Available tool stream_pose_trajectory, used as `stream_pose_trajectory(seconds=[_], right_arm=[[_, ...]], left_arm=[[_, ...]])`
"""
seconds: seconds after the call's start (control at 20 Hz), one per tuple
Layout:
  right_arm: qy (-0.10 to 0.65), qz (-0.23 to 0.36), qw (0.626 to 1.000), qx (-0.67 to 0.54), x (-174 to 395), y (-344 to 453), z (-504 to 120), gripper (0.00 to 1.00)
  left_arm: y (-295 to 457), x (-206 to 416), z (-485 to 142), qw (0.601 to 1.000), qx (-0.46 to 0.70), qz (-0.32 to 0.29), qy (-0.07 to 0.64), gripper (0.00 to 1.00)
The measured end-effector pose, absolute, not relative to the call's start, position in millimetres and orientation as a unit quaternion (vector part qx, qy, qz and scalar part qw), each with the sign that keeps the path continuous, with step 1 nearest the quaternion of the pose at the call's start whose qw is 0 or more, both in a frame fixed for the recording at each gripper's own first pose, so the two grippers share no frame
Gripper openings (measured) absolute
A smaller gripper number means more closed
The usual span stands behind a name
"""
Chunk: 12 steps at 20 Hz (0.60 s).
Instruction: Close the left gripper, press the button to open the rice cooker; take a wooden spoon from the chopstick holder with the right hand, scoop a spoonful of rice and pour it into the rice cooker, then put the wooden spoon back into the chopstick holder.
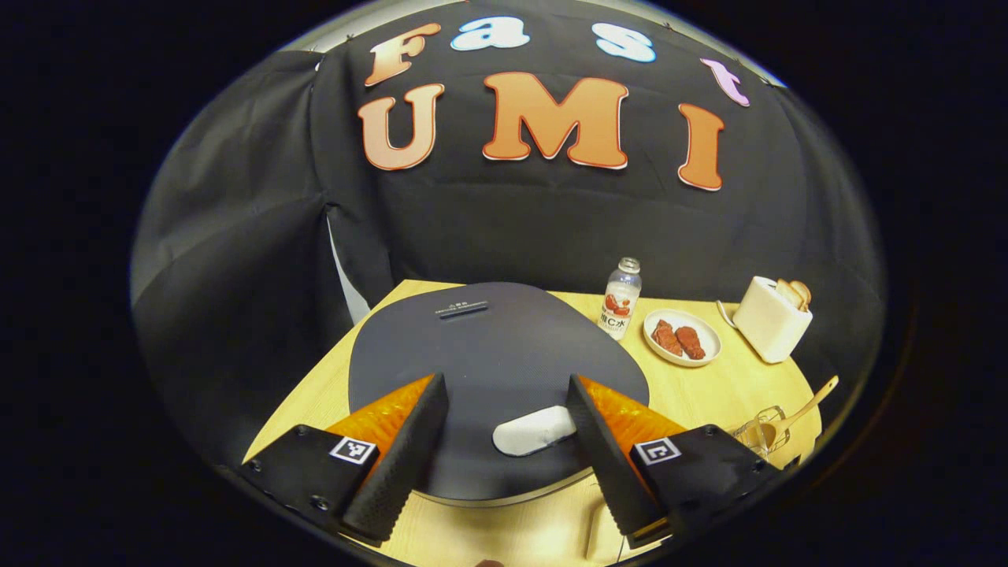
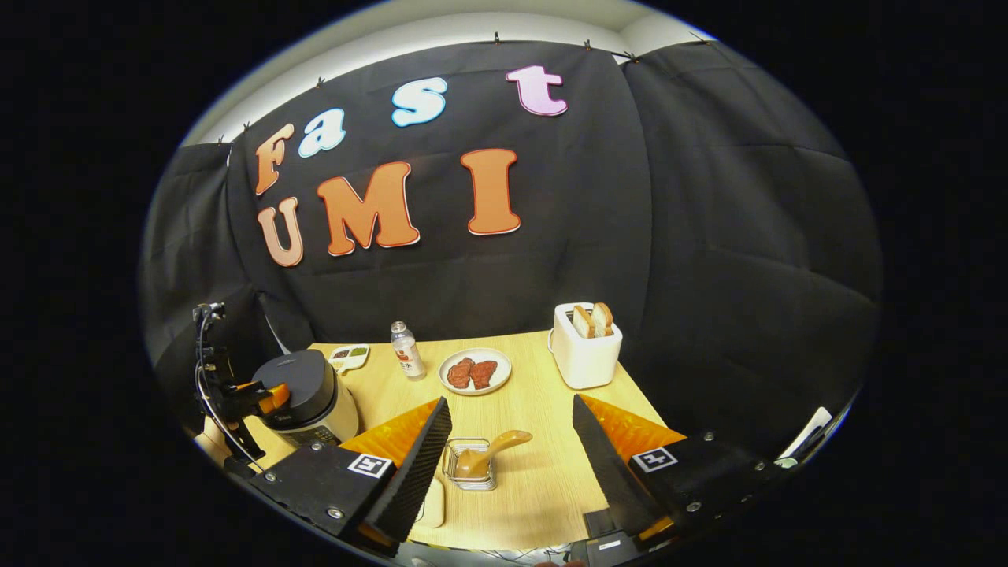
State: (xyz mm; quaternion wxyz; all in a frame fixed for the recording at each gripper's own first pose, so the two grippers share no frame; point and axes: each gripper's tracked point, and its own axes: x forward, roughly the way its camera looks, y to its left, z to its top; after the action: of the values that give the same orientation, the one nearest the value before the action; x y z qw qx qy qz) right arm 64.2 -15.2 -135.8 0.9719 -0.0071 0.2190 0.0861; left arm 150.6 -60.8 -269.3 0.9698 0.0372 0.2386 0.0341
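Hovering wide over rice cooker (image 1: pixel 488 370) lid, left tool (image 1: pixel 504 441); right tool (image 2: pixel 512 465) wide, perhaps above table edge

A staged recording booth dressed as a kitchen, not a real home. Black cloth (image 2: pixel 709 260) hangs clipped along a pale wall as the backdrop. One wooden desk (image 2: pixel 543 409) carries kitchen things: a rice cooker (image 2: pixel 307 394), a toaster (image 2: pixel 584 350) with bread, a plate (image 2: pixel 475 370) of meat, a bottle (image 2: pixel 405 350) and a wire holder (image 2: pixel 470 465) with a spoon.
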Motion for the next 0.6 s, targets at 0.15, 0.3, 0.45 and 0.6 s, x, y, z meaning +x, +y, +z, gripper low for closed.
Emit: stream_pose_trajectory(seconds=[0.15,0.3,0.45,0.6], right_arm=[[0.218,0.088,0.972,-0.008,65.1,-13.2,-136.8,0.95],[0.211,0.089,0.973,-0.015,67.8,-15.5,-131.2,0.95],[0.195,0.086,0.977,-0.013,73.1,-16.6,-116.3,0.95],[0.177,0.083,0.981,-0.010,78.2,-17.0,-100.1,0.95]], left_arm=[[-61.4,154.9,-263.4,0.974,0.051,0.032,0.220,1.00],[-62.1,154.6,-261.6,0.966,0.059,0.030,0.250,1.00],[-62.0,150.0,-244.1,0.964,0.063,0.032,0.256,1.00],[-66.8,144.7,-196.6,0.971,0.066,0.020,0.230,1.00]])
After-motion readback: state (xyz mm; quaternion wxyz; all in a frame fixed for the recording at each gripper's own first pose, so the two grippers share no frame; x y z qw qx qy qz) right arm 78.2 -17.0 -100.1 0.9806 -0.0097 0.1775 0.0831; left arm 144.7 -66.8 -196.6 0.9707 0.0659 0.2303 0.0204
